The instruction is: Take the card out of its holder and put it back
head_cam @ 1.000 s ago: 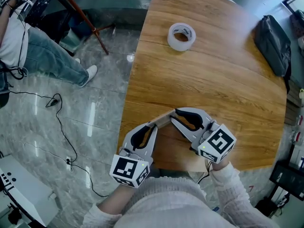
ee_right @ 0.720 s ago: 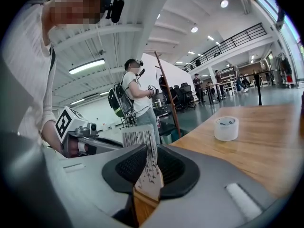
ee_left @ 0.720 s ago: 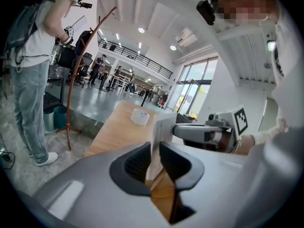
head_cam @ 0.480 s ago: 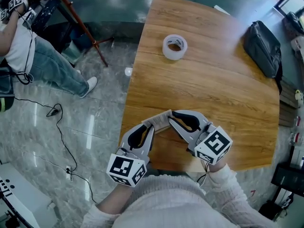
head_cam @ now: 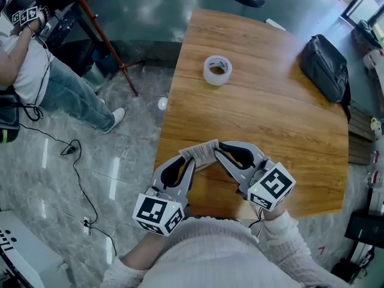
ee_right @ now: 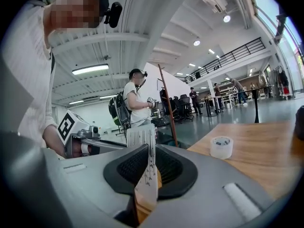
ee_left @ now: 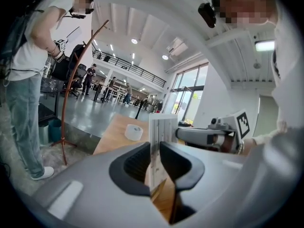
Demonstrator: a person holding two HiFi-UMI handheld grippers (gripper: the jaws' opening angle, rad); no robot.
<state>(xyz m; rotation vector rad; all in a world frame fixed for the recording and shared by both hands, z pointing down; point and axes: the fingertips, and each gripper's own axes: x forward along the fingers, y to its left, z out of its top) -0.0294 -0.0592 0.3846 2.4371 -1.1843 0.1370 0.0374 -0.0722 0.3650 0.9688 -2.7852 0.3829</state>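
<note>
Since a second ago the card (head_cam: 200, 153) has come up a little and shows more of its white printed face. This one card is in the air over the near edge of the worktop (head_cam: 270, 119), between two grippers. The left gripper (head_cam: 191, 161) clamps one end, and the right gripper (head_cam: 218, 152) is closing its jaws on the other end. On the wooden worktop lie one tape roll (head_cam: 217, 69) and one black bag (head_cam: 324, 68), well apart. Around it is a grey polished floor (head_cam: 90, 161), with one person in jeans (head_cam: 36, 71) at the left.
</note>
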